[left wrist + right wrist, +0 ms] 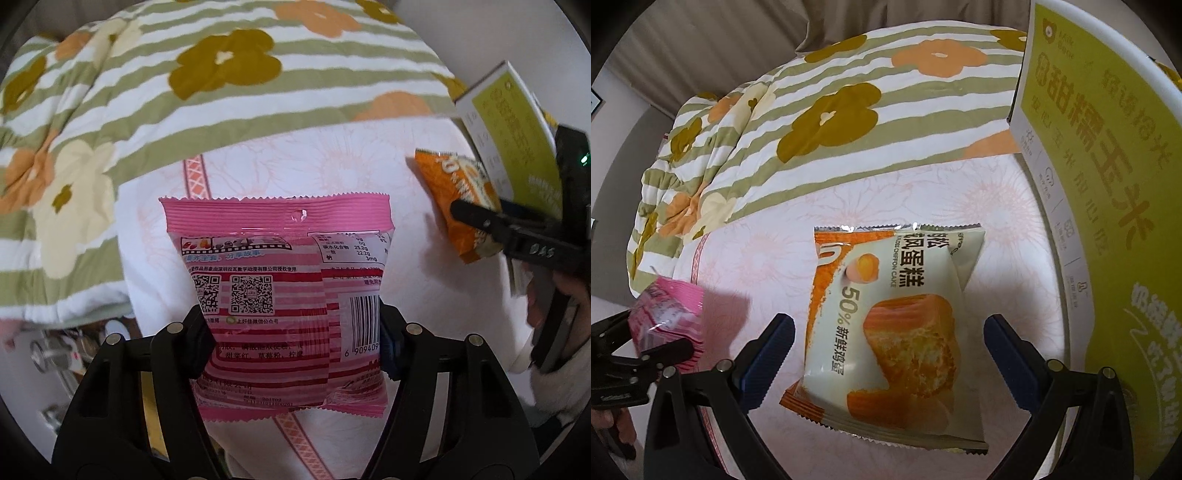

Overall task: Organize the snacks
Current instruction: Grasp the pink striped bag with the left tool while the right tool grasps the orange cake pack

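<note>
Snacks on a bed: two packets in play, plus a box. Left gripper [293,339] is clamped on the pink packet [284,295], fingers pressing its two side edges near the lower half; packet faces back-side to the left wrist camera, QR codes and barcode legible, serrated top edge pointing far. Below it lies the pale sheet [295,170] with a faint orange floral print. Right gripper [888,339] stands apart, blue pads [772,354] on either side of the cake packet [890,325] without touching it; gaps show on both sides. Cake packet lies flat on the sheet, printed side up, orange-and-cream wrapper with a chiffon cake picture, its top seam far. Green box [1097,206] stands just right of the cake packet, tall printed face toward it; whether they touch, cannot tell. In the right wrist view the pink packet sits at the near left, held in the left gripper, well apart from the cake packet. Striped quilt [827,118] with orange, cream and olive flowers covers the far part of the bed, bunched at the left.
</note>
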Action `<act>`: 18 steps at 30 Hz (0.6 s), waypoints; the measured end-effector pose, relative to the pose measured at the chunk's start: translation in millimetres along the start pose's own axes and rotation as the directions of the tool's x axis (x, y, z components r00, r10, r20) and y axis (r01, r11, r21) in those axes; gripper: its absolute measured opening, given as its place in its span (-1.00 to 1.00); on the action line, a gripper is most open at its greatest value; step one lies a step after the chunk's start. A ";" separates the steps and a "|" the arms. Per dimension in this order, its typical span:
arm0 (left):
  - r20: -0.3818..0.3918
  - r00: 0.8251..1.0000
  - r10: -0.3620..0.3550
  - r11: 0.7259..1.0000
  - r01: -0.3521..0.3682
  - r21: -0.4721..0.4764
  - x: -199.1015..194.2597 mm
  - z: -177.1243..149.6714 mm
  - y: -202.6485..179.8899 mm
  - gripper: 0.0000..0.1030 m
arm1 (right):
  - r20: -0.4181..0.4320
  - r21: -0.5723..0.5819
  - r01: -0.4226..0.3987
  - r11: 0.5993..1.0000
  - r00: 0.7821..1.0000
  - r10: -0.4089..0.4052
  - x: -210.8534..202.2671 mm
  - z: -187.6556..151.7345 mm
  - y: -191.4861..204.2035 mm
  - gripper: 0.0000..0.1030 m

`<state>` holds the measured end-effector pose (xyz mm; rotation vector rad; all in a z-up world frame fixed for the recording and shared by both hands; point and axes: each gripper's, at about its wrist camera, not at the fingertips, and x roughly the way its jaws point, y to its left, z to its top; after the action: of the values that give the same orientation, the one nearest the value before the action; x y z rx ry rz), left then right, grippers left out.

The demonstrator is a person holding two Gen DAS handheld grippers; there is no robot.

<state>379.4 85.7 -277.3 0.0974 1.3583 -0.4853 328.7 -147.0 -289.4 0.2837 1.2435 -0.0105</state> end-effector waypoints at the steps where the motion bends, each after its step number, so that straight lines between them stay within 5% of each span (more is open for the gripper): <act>1: 0.013 1.000 0.004 1.000 -0.004 -0.018 -4.2 -2.3 0.1 0.26 | -0.003 0.000 0.001 1.000 1.000 -0.001 1.5 0.1 0.3 0.96; 5: 0.042 0.999 0.032 0.999 -0.031 -0.044 -15.7 -8.3 -0.5 0.26 | -0.018 -0.009 -0.001 1.000 1.000 0.000 6.3 -1.3 3.0 0.49; 9: 0.065 0.997 0.038 0.997 -0.033 -0.077 -25.3 -14.7 1.3 0.26 | -0.002 -0.027 -0.004 1.000 1.000 0.004 2.6 -4.8 6.3 0.28; 18: 0.133 0.990 0.056 0.993 -0.041 -0.113 -58.2 -23.7 -6.5 0.26 | 0.041 -0.054 -0.042 0.998 0.998 0.045 -29.1 -14.6 16.9 0.21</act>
<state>347.8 104.1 -225.8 0.0065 1.2430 -0.3693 308.4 -131.8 -263.0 0.2630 1.1939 0.0537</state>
